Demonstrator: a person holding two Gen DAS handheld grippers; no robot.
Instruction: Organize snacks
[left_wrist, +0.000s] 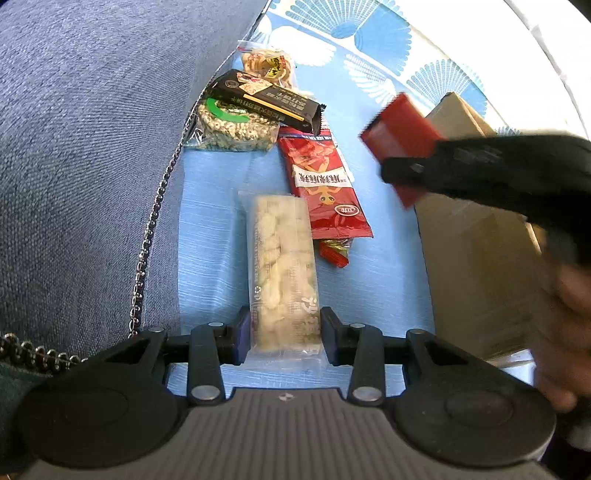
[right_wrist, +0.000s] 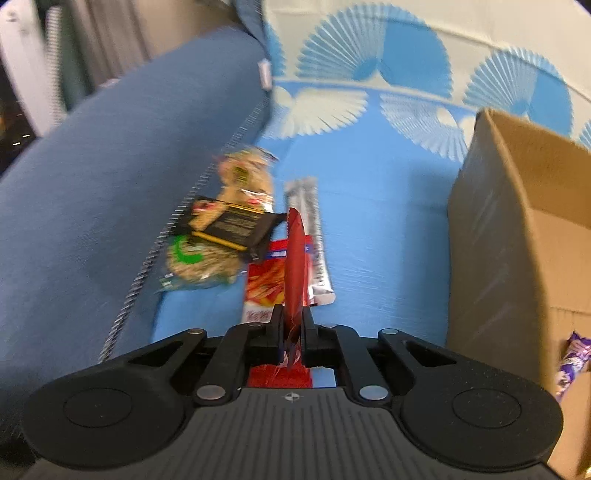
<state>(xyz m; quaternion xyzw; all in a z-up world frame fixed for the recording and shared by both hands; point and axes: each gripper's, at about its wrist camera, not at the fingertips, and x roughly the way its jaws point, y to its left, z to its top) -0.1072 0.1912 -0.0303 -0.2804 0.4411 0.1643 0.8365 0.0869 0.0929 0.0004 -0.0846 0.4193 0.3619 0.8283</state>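
My left gripper (left_wrist: 284, 328) is open, its fingers on either side of the near end of a clear-wrapped pale rice bar (left_wrist: 284, 266) lying on the blue sheet; I cannot tell if they touch it. My right gripper (right_wrist: 293, 321) is shut on a red snack packet (right_wrist: 295, 258), held edge-on in the air; it shows in the left wrist view (left_wrist: 399, 136) above the cardboard box (left_wrist: 476, 266). A red chilli-snack pouch (left_wrist: 325, 192), a black bar (left_wrist: 266, 99), a round cereal cake (left_wrist: 232, 129) and a biscuit pack (left_wrist: 266, 62) lie beyond.
A blue cushion (left_wrist: 85, 166) with a zip runs along the left. The open cardboard box (right_wrist: 517, 229) stands at the right, with a purple packet (right_wrist: 570, 362) inside. A silver stick pack (right_wrist: 314, 240) lies by the red pouch (right_wrist: 264, 291).
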